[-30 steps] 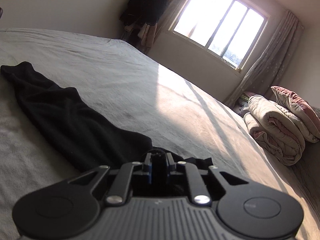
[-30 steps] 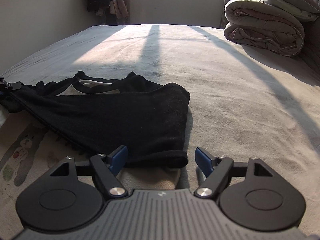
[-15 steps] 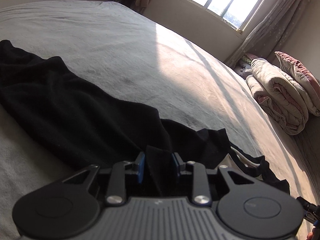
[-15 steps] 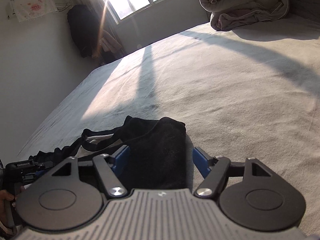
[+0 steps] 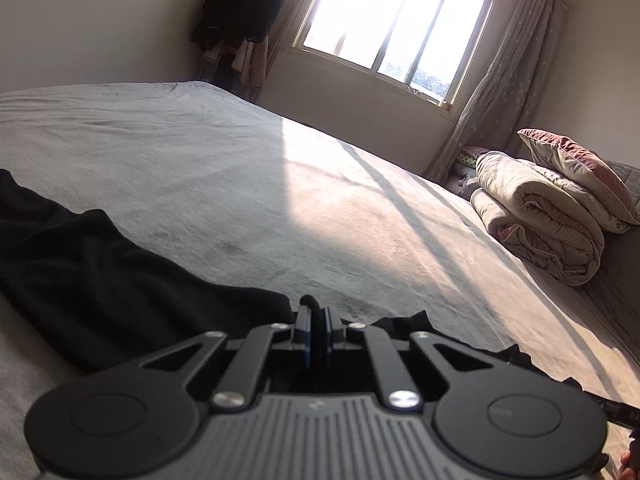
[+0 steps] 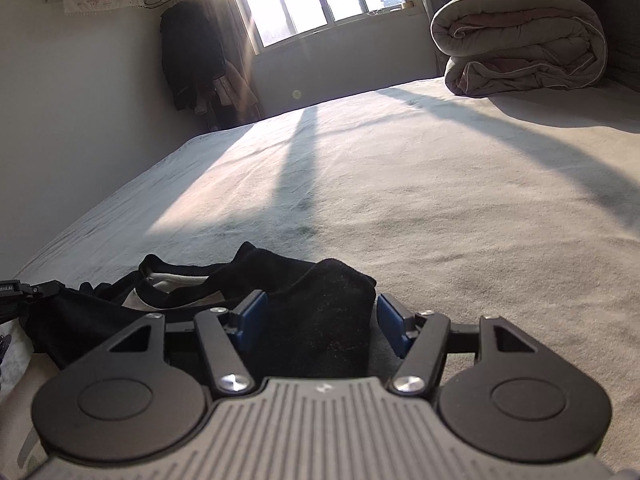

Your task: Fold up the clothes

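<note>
Where fuzzy bedsheet [image 5: 360, 220] spreads, limp black garment [image 5: 100, 280]

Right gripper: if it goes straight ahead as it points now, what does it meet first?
The black garment lying between the closing jaws of the right gripper; beyond that fold, probably only the grey bed sheet.

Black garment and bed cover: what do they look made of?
Black garment: soft matte knit, perhaps cotton or fleece; it slumps in limp folds, with faint lint specks. Bed cover: pale, short-napped plush or brushed fabric, judging by its fuzzy, slightly mottled surface in the sunlight. Exact fibres cannot be told.
</note>
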The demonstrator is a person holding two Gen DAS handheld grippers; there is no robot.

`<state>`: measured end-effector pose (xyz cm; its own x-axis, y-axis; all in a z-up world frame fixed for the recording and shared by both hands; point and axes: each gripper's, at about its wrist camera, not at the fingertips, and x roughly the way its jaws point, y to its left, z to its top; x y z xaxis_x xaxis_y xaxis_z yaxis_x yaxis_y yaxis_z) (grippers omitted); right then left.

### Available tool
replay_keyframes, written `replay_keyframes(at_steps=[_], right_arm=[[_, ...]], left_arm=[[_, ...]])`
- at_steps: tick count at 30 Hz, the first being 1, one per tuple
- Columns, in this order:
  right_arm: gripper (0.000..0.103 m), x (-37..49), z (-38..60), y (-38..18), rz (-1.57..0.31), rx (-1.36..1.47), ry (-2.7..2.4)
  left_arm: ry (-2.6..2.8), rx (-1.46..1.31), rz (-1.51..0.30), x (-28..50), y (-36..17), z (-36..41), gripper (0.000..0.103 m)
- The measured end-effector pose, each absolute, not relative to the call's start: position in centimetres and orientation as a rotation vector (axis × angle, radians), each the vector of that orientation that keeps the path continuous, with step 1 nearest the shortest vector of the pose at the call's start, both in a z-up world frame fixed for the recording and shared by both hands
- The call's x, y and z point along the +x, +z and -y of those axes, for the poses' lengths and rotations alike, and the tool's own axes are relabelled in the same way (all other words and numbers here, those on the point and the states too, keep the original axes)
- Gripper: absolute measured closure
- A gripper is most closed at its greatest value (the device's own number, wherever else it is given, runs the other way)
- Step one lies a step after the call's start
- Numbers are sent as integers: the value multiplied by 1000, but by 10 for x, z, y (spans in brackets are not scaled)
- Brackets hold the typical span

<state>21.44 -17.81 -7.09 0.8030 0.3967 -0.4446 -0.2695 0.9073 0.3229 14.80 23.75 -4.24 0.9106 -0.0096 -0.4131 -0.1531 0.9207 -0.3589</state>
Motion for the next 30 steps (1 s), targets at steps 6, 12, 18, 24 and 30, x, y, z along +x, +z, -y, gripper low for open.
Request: replay_keyframes(at_steps=[6,12,18,24,30], right_arm=[[39,215,188,-75,-537,311,300],[49,217,186,-76,-543,331,306],[81,234,173,-77,-554,337,338],[94,233,177,-78,-561,301,189],[64,221,193,-64,-620,316,185]], left_arm=[[171,-392,-380,145,-38,-245,94],[159,-411,-500,150,-51,-254,63],[191,-439,-555,156,-67,-261,66],[185,-419,-552,158,-69,-254,64],[170,-391,-567,148,-56,-249,60]])
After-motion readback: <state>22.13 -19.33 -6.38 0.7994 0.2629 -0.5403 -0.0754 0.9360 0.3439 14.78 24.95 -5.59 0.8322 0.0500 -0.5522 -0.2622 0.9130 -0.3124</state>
